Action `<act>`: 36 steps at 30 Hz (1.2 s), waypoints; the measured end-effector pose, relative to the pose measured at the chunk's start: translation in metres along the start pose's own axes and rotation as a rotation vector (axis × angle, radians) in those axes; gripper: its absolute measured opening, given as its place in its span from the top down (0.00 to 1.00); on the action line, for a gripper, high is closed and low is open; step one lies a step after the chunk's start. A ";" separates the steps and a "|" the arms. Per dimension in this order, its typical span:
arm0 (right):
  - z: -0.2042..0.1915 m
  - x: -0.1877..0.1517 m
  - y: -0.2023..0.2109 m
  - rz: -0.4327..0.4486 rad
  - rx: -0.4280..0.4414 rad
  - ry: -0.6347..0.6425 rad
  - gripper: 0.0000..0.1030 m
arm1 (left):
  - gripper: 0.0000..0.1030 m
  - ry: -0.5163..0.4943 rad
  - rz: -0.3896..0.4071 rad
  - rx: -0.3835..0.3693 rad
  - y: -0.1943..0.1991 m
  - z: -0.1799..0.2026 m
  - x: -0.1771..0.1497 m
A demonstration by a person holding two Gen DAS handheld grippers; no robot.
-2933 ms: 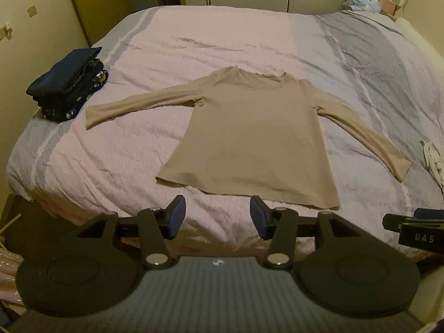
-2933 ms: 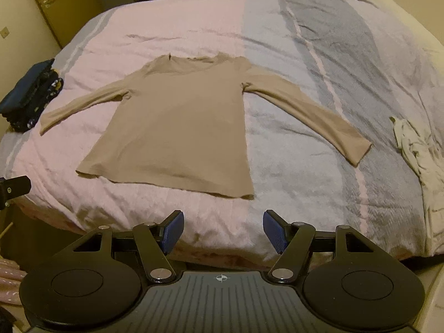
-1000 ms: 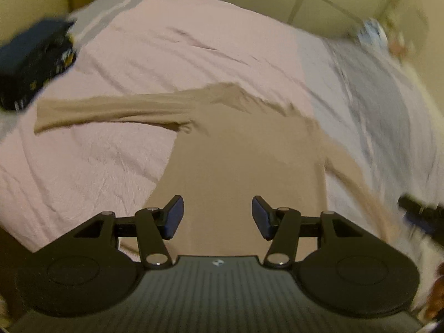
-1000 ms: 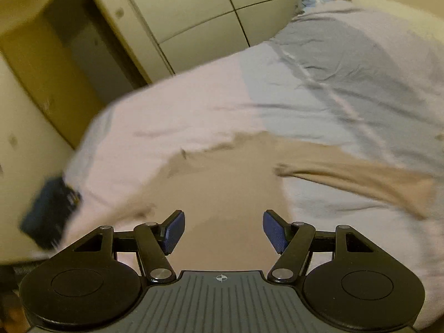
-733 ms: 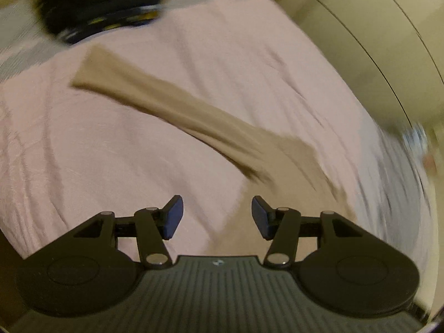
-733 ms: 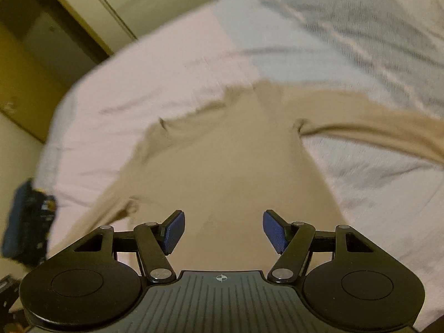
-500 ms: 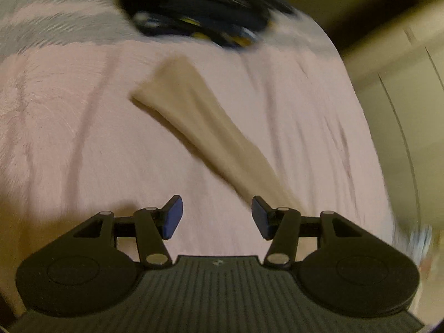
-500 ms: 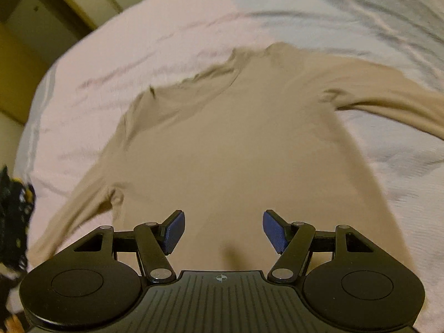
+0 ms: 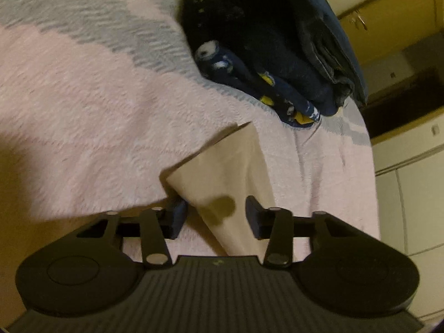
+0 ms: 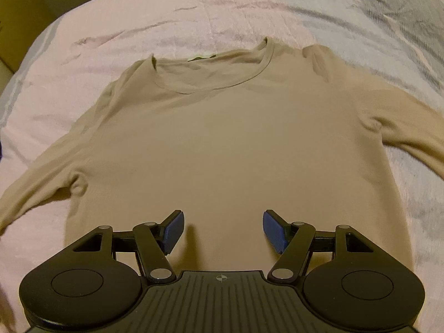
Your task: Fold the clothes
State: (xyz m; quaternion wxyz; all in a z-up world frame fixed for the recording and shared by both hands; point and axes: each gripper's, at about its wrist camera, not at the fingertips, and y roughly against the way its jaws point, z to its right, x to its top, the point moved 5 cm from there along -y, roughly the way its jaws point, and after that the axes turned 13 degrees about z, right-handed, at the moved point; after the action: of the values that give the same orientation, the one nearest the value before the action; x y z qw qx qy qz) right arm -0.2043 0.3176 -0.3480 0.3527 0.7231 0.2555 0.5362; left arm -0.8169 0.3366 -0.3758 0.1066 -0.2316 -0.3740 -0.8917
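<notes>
Closing, left wrist view: the left gripper (image 9: pixel 216 216) jaws, half-narrowed, are being closed around the beige shirt's sleeve cuff (image 9: pixel 222 172) on the bed (image 9: pixel 83 97), not yet pinching.
Hovering, right wrist view: the right gripper (image 10: pixel 222 230) jaws are being held wide above the beige shirt (image 10: pixel 227 144).
Next: the cuff is needing pinching, then folding inward.

We see the left hand-held gripper (image 9: pixel 216 216) low in the frame, its jaws just closing around the beige sleeve cuff (image 9: pixel 222 172) without pressing it; folded dark clothes (image 9: pixel 266 55) sit upper right on the bed (image 9: pixel 83 111).
</notes>
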 end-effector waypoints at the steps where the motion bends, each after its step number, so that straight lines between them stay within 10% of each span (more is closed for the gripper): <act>1: 0.002 0.001 -0.004 0.002 -0.002 0.007 0.35 | 0.79 -0.030 0.008 0.006 -0.001 0.002 -0.001; 3: 0.006 0.001 -0.009 0.006 -0.003 0.017 0.35 | 0.96 -0.100 0.023 0.021 -0.004 0.006 -0.002; 9: 0.035 0.009 -0.007 0.031 -0.010 0.010 0.35 | 1.00 -0.500 0.164 -0.045 0.027 0.075 -0.019; 15: 0.085 0.023 0.011 0.083 -0.056 -0.057 0.35 | 1.00 -0.798 0.149 -0.564 0.135 0.212 -0.126; 20: 0.132 0.035 0.029 0.145 -0.090 -0.136 0.35 | 0.93 -0.842 -0.150 -0.948 0.211 0.256 -0.281; 23: 0.161 0.036 0.036 0.173 -0.109 -0.199 0.35 | 0.69 -0.883 -0.402 -0.948 0.214 0.237 -0.376; 26: 0.190 0.034 0.041 0.180 -0.116 -0.284 0.35 | 0.75 -0.982 -0.580 -0.836 0.210 0.203 -0.432; 30: 0.203 0.030 0.045 0.180 -0.019 -0.403 0.35 | 0.75 -1.023 -0.622 -0.811 0.222 0.178 -0.420; 36: 0.167 0.031 0.019 0.093 0.353 -0.677 0.36 | 0.75 -1.052 -0.518 -0.663 0.193 0.165 -0.362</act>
State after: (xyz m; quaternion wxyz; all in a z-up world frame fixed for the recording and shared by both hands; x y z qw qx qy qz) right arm -0.0352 0.2896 -0.3436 0.2627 0.9196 0.1800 0.2301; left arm -0.3764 0.3266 -0.3338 -0.3838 -0.5583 -0.1261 -0.7247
